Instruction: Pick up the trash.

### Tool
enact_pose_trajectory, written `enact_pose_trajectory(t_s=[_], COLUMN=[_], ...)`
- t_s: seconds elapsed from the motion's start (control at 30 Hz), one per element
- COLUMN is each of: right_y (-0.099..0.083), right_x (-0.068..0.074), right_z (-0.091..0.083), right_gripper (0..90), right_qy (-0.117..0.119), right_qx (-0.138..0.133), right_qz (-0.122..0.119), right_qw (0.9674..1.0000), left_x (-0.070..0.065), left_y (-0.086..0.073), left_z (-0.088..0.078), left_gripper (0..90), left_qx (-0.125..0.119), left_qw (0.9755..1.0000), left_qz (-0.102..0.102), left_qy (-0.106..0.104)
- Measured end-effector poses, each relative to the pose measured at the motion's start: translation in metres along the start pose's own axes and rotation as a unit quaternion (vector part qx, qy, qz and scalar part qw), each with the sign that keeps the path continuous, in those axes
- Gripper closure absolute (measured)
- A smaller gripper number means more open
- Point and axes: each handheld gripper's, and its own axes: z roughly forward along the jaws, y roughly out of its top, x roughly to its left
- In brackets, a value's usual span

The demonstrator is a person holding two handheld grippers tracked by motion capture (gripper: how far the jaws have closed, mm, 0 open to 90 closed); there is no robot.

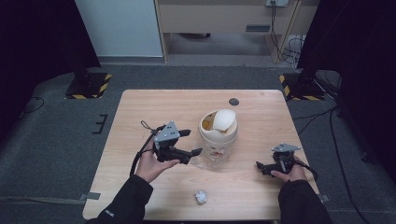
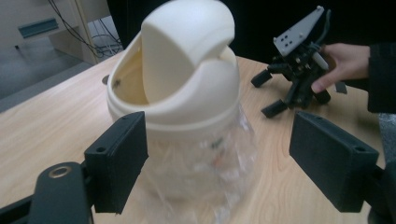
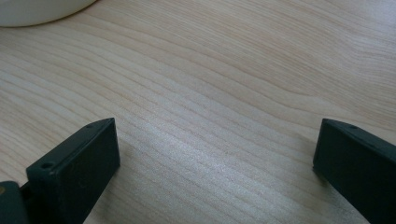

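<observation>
Bin: a small cream bin (image 1: pixel 218 133) with a swing lid stands on the table, just ahead of the left gripper's (image 1: pixel 191 142) tips; in the left gripper view it rises between and beyond the two jaws, not touching either.
Lid: the domed flap (image 2: pixel 187 42) is tilted, leaving a gap into the bin on the side toward the camera's left.
Bag: a clear plastic liner (image 2: pixel 205 172) bulges out under the bin's rim and hangs down in front of the left gripper, closest of all to its jaws.
Left gripper: released, jaws wide apart with nothing pinched; it points level toward the bin, held from below by the left hand (image 1: pixel 152 165), palm up.
Right gripper: released, jaws spread and bare over the wood; it sits low near the table, well to the right of the bin (image 1: pixel 266 167), tips pointing toward it.
Right hand: grips the tool from behind (image 1: pixel 292 173), dark sleeve coming in from the near edge.
Paper ball: a crumpled white wad (image 1: pixel 201 197) lies near the front edge, between the two grippers and behind their tips.
Table: pale wood (image 1: pixel 140 107).
</observation>
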Motion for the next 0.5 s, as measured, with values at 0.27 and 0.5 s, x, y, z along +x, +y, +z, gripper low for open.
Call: enact_pose_trajectory(t_s=[0.27,0.5], right_y=[0.000,0.000], right_x=[0.000,0.000], right_z=[0.000,0.000], right_gripper=[0.7,0.7], right_qy=[0.000,0.001], right_qx=[0.000,0.000], right_qz=[0.000,-0.001], right_qw=[1.0000,1.0000], left_x=[-0.006,-0.019], left_y=[-0.034,-0.065], left_z=[-0.025,-0.034], left_gripper=[18.8,18.9], left_qx=[0.001,0.013], left_qw=[0.9996,0.9988], left_qz=[-0.026,-0.047], left_qy=[0.006,0.010])
